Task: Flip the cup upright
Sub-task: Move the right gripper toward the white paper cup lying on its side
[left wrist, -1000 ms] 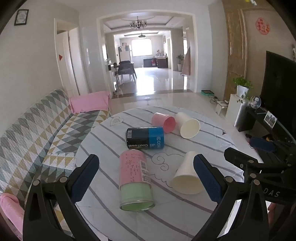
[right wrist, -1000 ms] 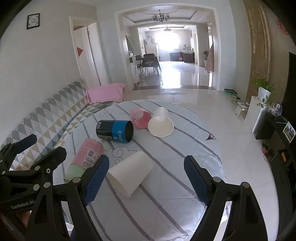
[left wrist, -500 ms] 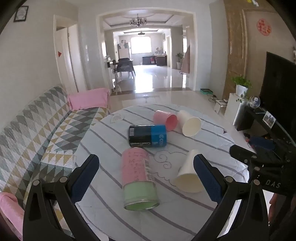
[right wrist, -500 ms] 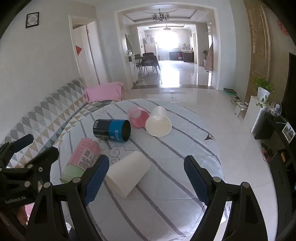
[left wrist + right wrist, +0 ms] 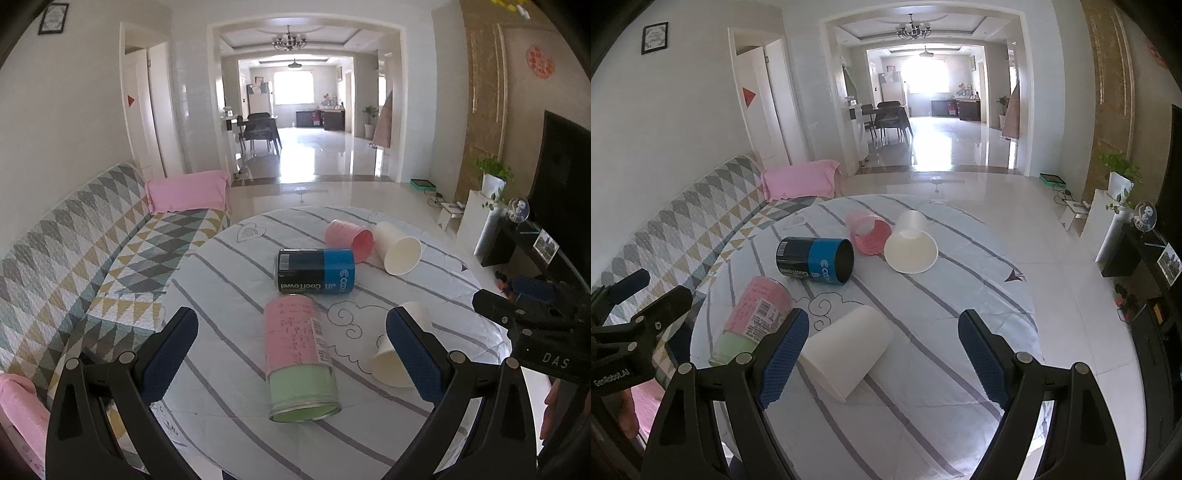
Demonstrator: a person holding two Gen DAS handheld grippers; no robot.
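Several cups lie on their sides on a round striped table. A pink-and-green cup lies nearest. A white paper cup lies beside it. A black-and-blue can-shaped cup, a pink cup and another white cup lie farther back. My left gripper is open above the pink-and-green cup. My right gripper is open, with the near white cup between its fingers and below them. Both are empty.
A patterned sofa with a pink cushion stands left of the table. A dark TV stand and a potted plant stand at the right. Tiled floor runs back to a dining room.
Both grippers have drifted slightly; the cups sit a little farther right and lower in the left view. No cup has moved and both grippers stay open.
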